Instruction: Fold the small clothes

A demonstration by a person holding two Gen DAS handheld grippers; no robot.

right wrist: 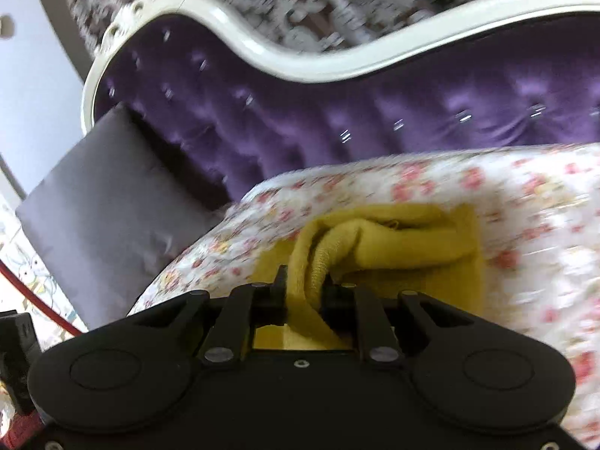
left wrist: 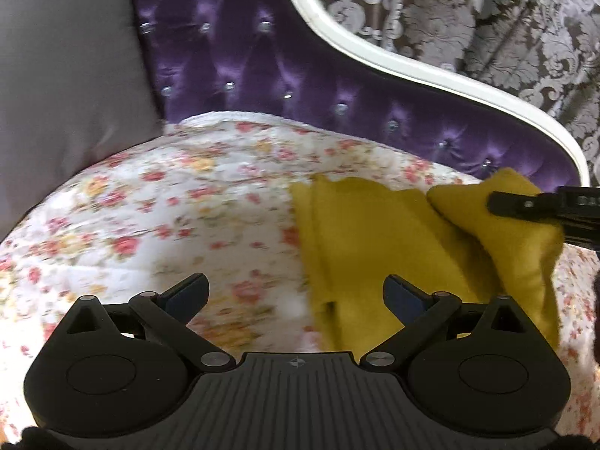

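A mustard-yellow knit garment [left wrist: 375, 240] lies on a floral quilted cover [left wrist: 150, 202], at the right of the left wrist view. My left gripper [left wrist: 296, 292] is open and empty, low over the cover, with the garment's left edge between its blue-padded fingers [left wrist: 187, 294]. My right gripper [right wrist: 303, 285] is shut on a bunched fold of the yellow garment [right wrist: 378, 240] and holds it raised off the cover. The right gripper also shows in the left wrist view [left wrist: 525, 204], clamped on the garment's lifted right end.
A purple tufted sofa back [left wrist: 281, 75] with a white curved frame [left wrist: 375, 48] rises behind the cover. A grey cushion [left wrist: 56, 86] stands at the left. Patterned curtains [left wrist: 487, 18] hang behind. A red cable [right wrist: 33, 292] runs at the far left of the right wrist view.
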